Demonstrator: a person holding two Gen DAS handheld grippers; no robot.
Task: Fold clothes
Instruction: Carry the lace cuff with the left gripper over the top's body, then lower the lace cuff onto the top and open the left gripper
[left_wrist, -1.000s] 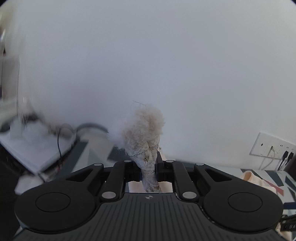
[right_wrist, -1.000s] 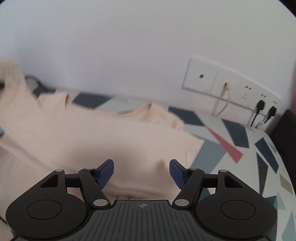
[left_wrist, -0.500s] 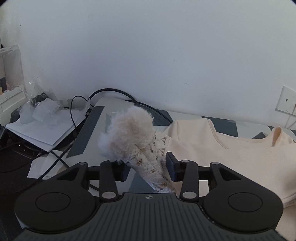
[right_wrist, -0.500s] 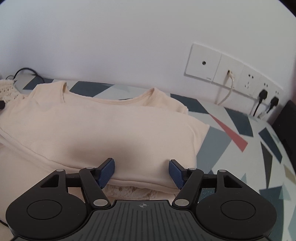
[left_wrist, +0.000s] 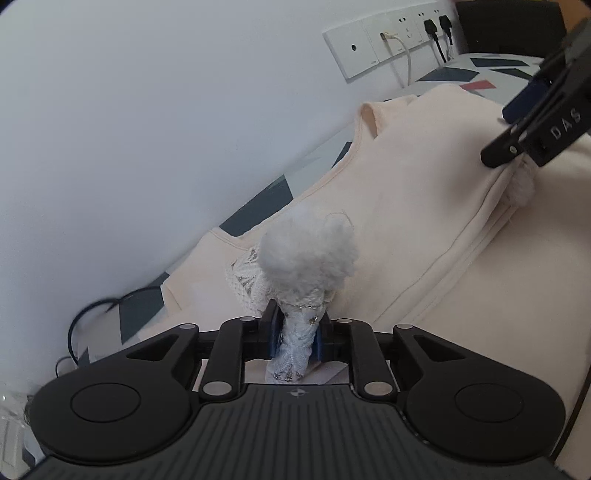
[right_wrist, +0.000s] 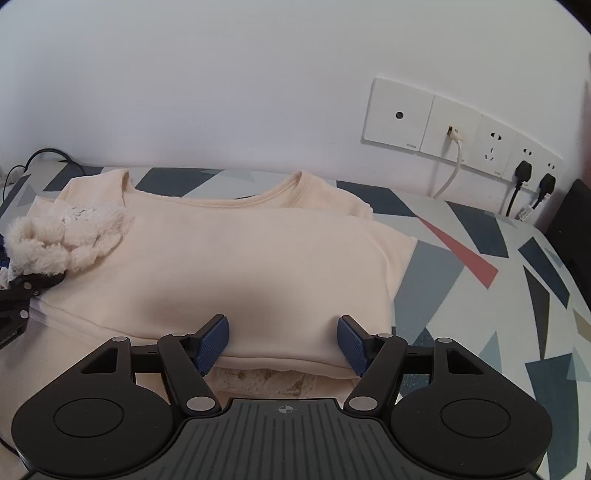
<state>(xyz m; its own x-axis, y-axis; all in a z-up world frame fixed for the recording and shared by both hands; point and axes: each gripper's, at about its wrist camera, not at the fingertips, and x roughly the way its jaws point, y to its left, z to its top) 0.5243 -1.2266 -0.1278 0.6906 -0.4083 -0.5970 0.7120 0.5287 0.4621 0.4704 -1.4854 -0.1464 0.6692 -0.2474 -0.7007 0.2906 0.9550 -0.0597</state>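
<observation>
Where wall filled the view, left hand-held gripper (left_wrist: 294, 341), jaws opening around fluffy cuff (left_wrist: 306, 254).

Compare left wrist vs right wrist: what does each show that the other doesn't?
Left wrist only: the lace sleeve between the left tool's opening pads, still touching them, and the right tool from the side.

Right wrist only: the right tool's blue pads apart over the folded edge, lace underneath.

Both: cream top, fluffy cuff, wall sockets, patterned tabletop.
</observation>
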